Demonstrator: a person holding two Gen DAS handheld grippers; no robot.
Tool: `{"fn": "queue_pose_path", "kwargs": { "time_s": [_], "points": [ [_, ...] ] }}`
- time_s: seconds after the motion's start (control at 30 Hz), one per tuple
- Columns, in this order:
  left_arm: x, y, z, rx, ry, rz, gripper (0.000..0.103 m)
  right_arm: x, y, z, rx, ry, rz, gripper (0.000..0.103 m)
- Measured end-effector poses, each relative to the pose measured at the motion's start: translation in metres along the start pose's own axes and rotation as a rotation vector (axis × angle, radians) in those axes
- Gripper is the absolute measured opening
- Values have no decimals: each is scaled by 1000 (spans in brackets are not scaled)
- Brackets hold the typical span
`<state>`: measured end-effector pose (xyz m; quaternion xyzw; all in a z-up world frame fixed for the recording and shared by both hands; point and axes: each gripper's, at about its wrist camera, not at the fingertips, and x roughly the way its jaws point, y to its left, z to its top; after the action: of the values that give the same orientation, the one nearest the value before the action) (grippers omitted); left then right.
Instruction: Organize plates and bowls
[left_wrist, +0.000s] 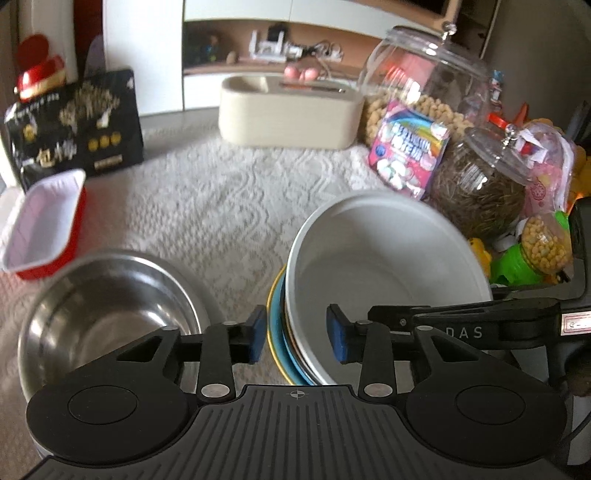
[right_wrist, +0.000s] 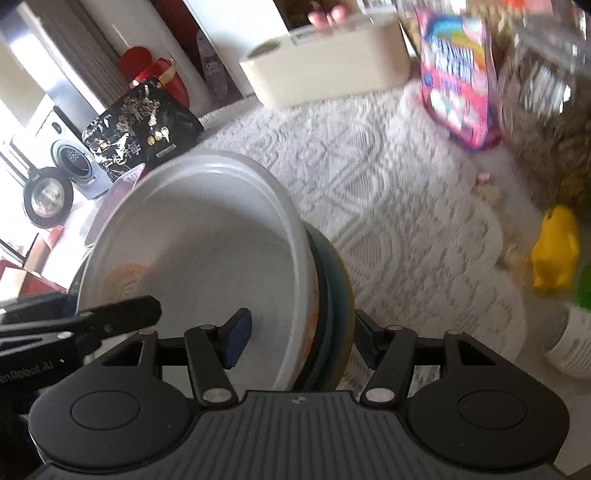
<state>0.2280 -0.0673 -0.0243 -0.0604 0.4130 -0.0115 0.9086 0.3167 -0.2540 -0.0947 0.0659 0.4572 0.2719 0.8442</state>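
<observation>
Red tray (left_wrist: 44, 221): stood at the far left on the lace-covered bench (left_wrist: 221, 206), tilted, its white inside showing
Black packet (left_wrist: 77, 125): stood upright behind the red tray
Steel bowl (left_wrist: 107, 314): sat empty on the bench, left of the stack and apart from it
Left hand-held gripper (left_wrist: 298, 338): jaws partly spread, straddling the left edge of the stack; the blue pads (left_wrist: 258, 338) stood on either side of the plate rims and bowl wall, and a firm press could not be told
White bowl (left_wrist: 388, 269): tipped steeply on its side, mouth facing the left camera, leaning against the plates
Blue plate (left_wrist: 277, 332): yellow-rimmed, stood on edge against the back of the white bowl, with at least one more plate between them
Right hand-held gripper (right_wrist: 303, 339): jaws spread wide around the bowl and plates together, one pad inside the bowl, the other behind the plates; a pinch appeared likely, though contact was blurred
Cream box (left_wrist: 288, 110): lay at the back of the bench
Glass jars (left_wrist: 476, 184): stood at the right with a pink sweet packet (left_wrist: 406, 147) leaning on them
</observation>
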Motion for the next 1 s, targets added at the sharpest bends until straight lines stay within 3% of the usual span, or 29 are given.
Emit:
{"fn": "queue_pose_path", "kwargs": {
  "time_s": [0.17,0.27,0.4,0.5,0.77,1.0],
  "points": [
    [-10,0,-5,32,-96,-1,14,-17,9,0,-65,-105,-42,61],
    [-12,6,-6,-11,-133,-17,14,-28,16,-1,-111,-173,-59,61],
    [-8,14,-4,-79,-78,-42,14,-33,20,-3,-137,-209,-93,62],
    [-9,14,1,-84,-50,-21,14,-33,13,-4,-98,-240,-114,64],
    [-8,-6,5,46,1,97,19,-29,8,-1,-82,-184,-64,64],
    [1,-3,5,69,37,104,31,-16,9,-4,-68,-92,-38,64]
  ]
}}
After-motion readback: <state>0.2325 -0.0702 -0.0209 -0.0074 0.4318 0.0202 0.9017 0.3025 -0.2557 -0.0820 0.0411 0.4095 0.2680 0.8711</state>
